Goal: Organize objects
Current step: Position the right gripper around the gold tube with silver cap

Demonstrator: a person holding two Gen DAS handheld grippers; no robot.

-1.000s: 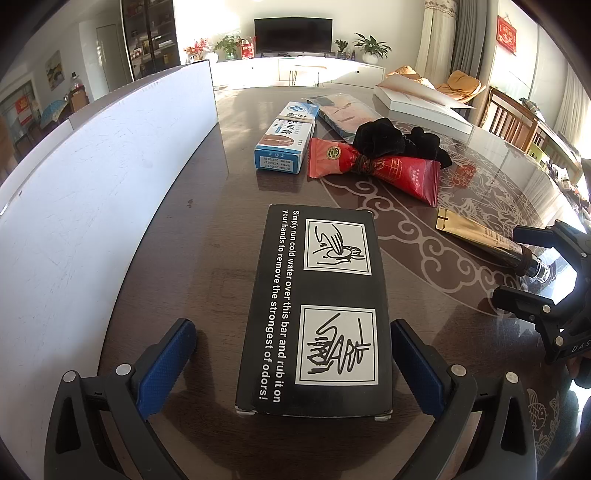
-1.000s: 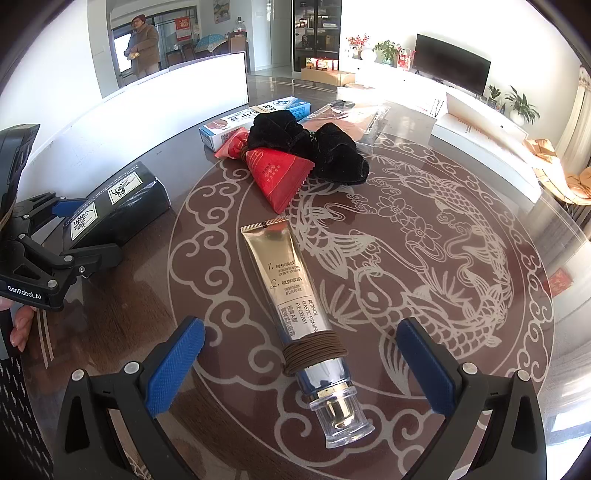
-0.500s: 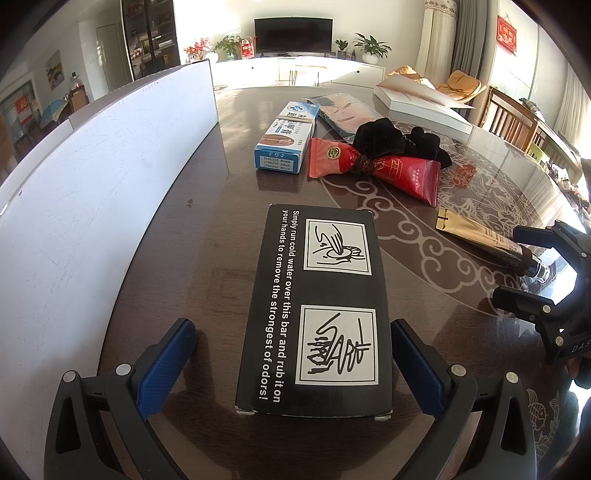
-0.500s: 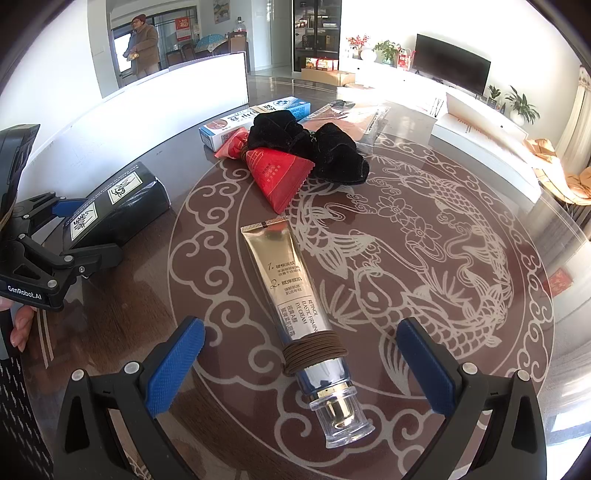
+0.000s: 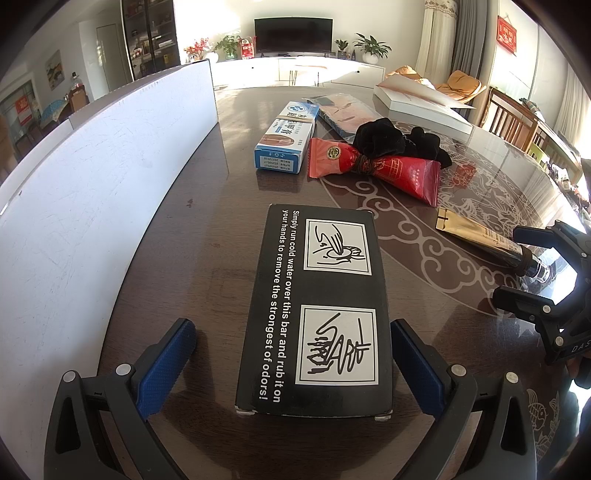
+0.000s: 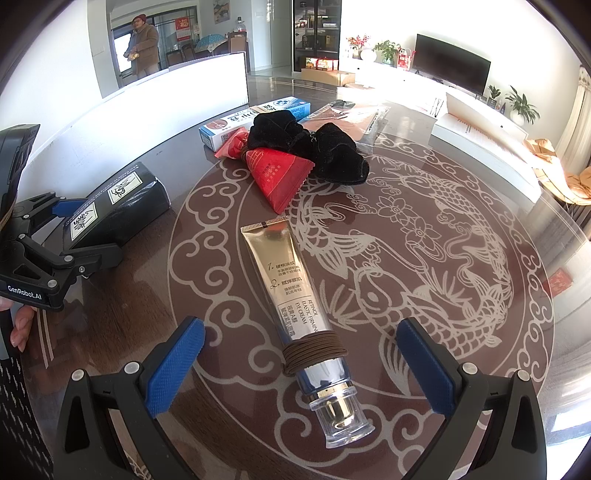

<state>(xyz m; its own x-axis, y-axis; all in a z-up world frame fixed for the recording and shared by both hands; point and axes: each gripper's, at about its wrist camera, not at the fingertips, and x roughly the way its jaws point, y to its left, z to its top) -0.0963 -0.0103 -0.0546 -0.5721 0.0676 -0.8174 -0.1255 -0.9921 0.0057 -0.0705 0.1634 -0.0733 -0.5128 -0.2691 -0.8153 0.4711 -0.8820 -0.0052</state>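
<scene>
- The black box lies flat on the table between the spread fingers of the left gripper; neither blue pad touches it. White print on its lid reads "Simply run cold water over this bar and rub it on your hands to remove the strongest of odors!" beside two line drawings.
- The gold cream tube lies between the wide-open fingers of the right gripper, cap toward the camera, with a brown hair tie wound round its neck. Its label reads "RETINOL ELASTIC FIRMING EYE CREAM".
- Seen from the right wrist, the left gripper's body carries the mark "GenRobot.AI".
- Farther back lie a blue-and-white carton with Chinese print, a red sachet cinched at its middle, and a black velvet pouch touching the sachet.
- The table is dark and glossy with a pale fish-and-cloud medallion. A white board stands along its left edge.
- Behind: a television, potted plants and a person in a red hat.
</scene>
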